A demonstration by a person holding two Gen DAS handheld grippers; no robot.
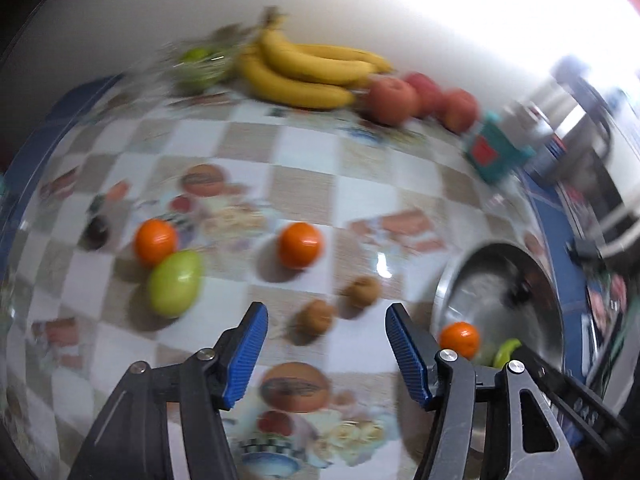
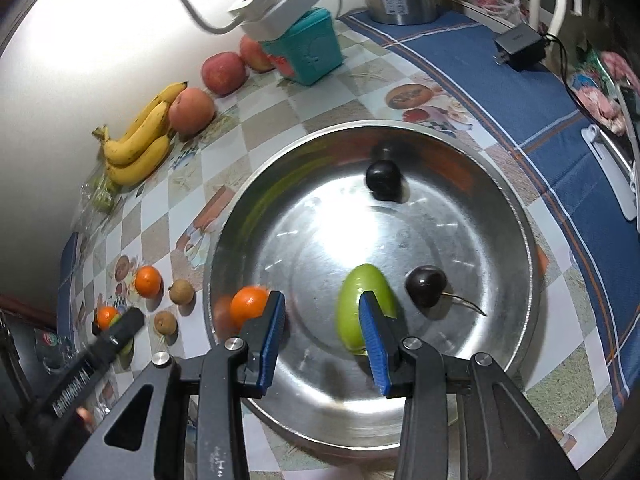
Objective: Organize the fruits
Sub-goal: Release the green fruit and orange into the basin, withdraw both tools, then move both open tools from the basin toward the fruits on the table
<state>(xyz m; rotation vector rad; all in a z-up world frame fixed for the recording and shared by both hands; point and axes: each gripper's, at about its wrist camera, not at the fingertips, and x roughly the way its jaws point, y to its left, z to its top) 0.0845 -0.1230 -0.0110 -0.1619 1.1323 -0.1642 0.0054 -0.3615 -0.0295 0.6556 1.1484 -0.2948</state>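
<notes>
**Fruit gathering in the steel basin**

On the checked counter (image 2: 256,120), the wide round steel basin (image 2: 516,216) holds a glossy green oval mango (image 2: 356,300), long axis running toward the right gripper (image 2: 322,336), whose jaws stand apart and empty. Beside it lie an orange tangerine (image 2: 248,306) and two dark cherries (image 2: 425,285). The left gripper (image 1: 326,354) gapes empty.

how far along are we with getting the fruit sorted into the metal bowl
Partway. The metal bowl already holds an orange, a green fruit and two dark cherries. Nothing is in hand: the left gripper and right gripper show empty jaws. Left on the table: two oranges, a green fruit, two small brown fruits and one dark fruit.
</notes>
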